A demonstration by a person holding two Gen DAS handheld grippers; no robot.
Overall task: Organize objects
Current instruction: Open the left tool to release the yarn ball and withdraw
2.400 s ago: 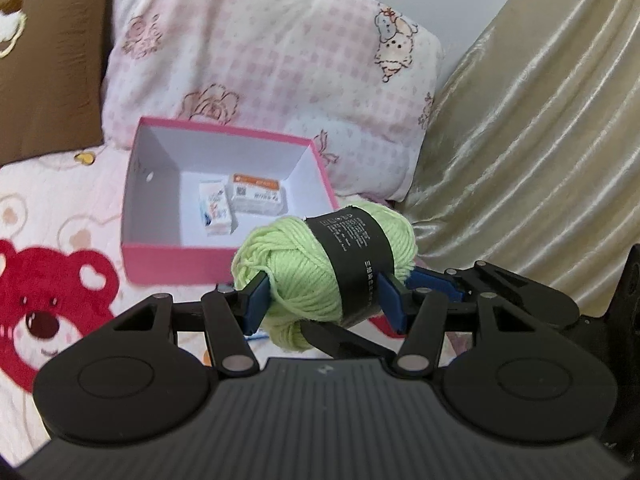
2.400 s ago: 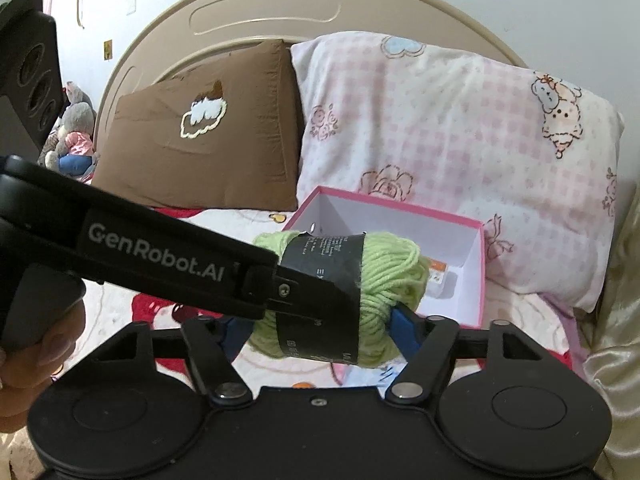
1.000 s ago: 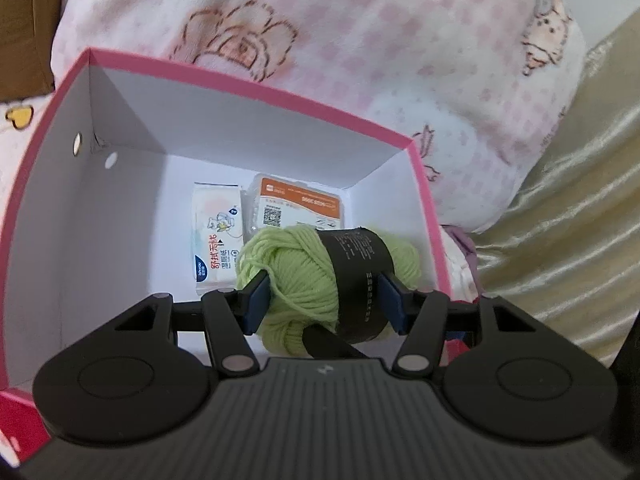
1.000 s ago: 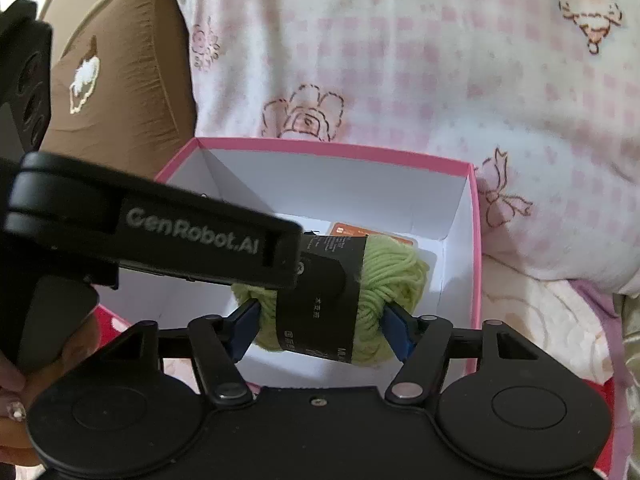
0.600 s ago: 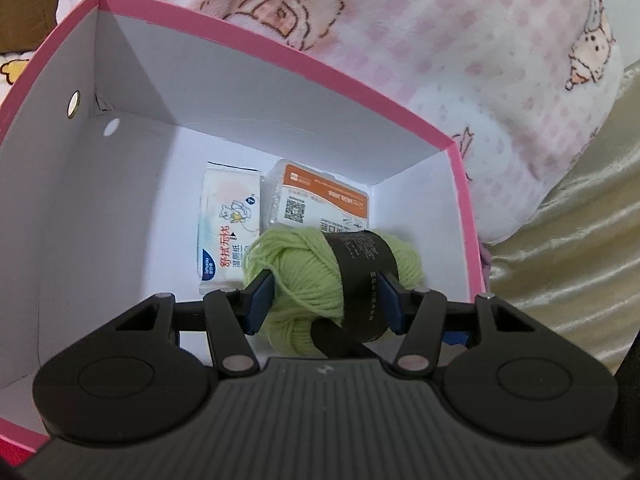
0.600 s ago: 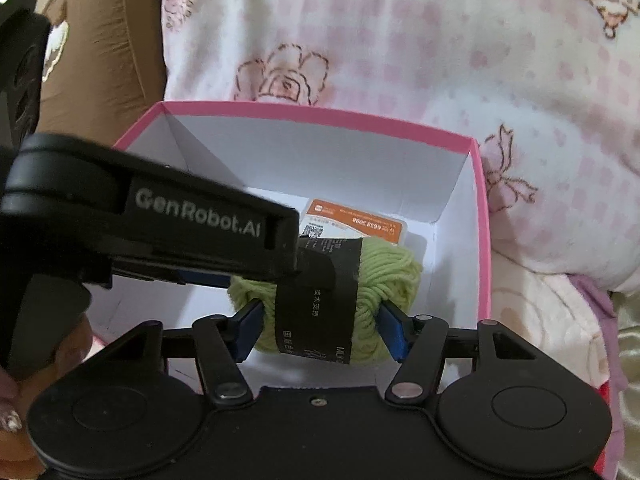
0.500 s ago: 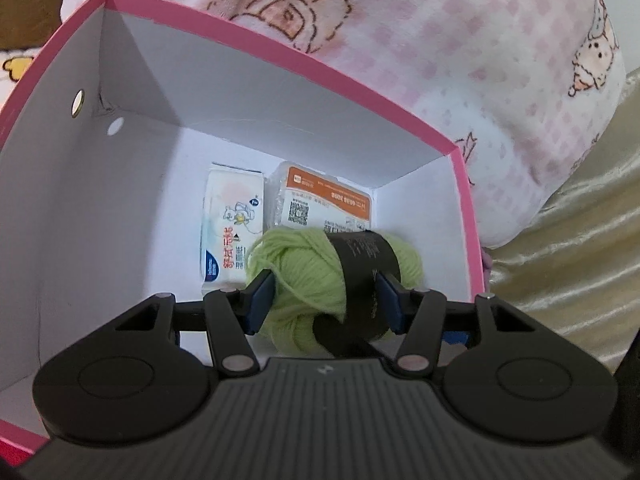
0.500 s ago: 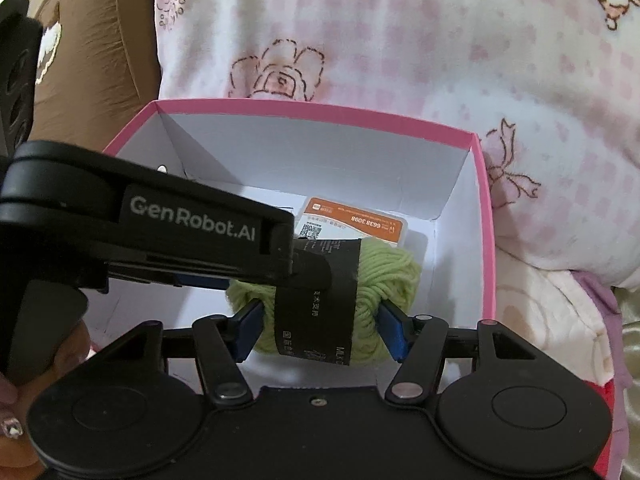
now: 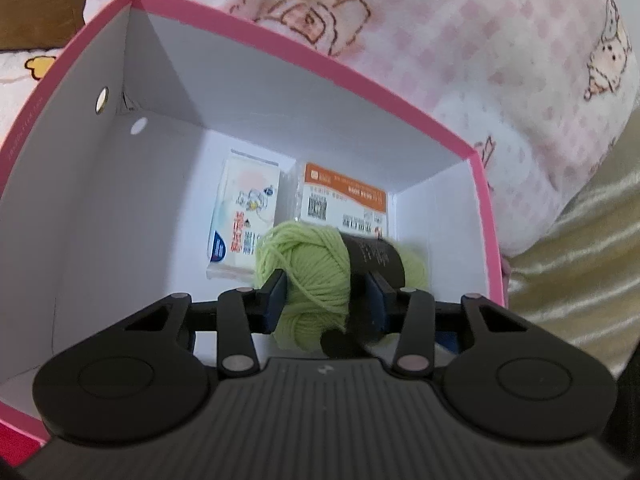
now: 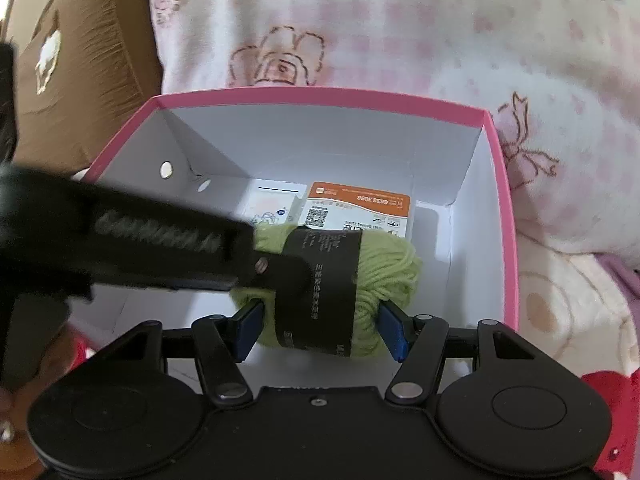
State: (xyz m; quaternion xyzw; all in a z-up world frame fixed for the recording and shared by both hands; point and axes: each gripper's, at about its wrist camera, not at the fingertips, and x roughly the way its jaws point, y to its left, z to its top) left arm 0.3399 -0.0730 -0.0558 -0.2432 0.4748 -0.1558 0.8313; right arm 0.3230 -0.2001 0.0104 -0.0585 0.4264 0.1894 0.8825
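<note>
A light green yarn ball with a black paper band hangs inside the pink box, low over its white floor. My left gripper has its blue pads pressed into the yarn, and its jaws are closing and squeezing the ball. In the right wrist view the same yarn ball sits between the pads of my right gripper, which is shut on its two ends. The left gripper's black housing crosses in from the left and hides part of the ball.
At the back of the box lie a tissue pack and an orange-labelled packet. A pink checked pillow stands behind the box and a brown pillow to its left. Gold fabric hangs at the right.
Both grippers have carried the yarn ball forward and down into the box. The left jaws have narrowed, so the ball is squeezed tighter.
</note>
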